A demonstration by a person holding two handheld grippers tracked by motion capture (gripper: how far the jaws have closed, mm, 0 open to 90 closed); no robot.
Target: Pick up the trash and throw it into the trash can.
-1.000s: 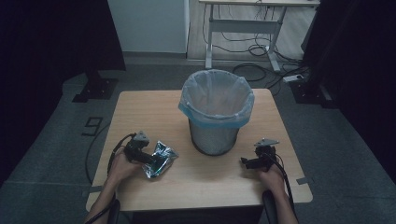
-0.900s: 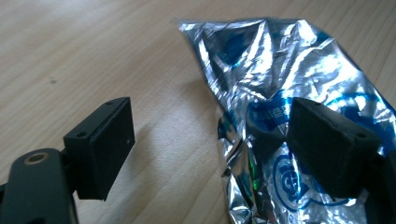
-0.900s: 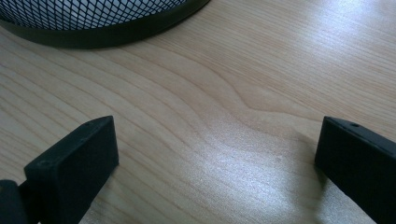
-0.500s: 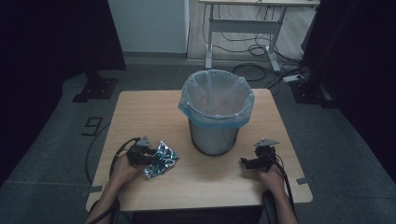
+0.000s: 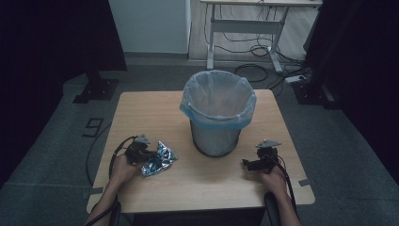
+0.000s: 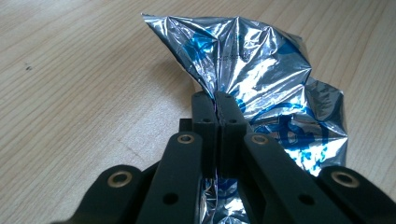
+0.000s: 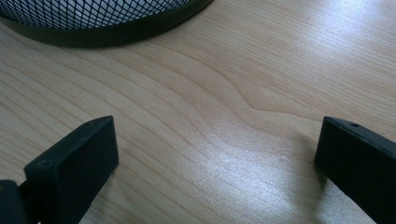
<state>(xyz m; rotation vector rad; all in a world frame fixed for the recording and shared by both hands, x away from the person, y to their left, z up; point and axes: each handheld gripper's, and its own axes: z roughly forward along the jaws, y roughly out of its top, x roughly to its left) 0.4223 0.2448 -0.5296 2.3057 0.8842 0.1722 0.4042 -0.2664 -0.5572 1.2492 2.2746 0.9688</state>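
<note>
We see the left hand (image 5: 123, 168) resting low on the worktop (image 5: 155, 113), its forearm coming in from the near edge, with the left gripper (image 6: 217, 100) pointing level across the wood. Its jaws have just been closing and now pinch a fold of the foil wrapper (image 6: 261, 79). The wrapper is crumpled, silver with blue print, and spreads out ahead of and to one side of the gripper, lying on the worktop. The right gripper (image 7: 217, 140) rests with jaws wide apart over bare wood, the mesh bin (image 7: 107, 21) just beyond it.
</note>
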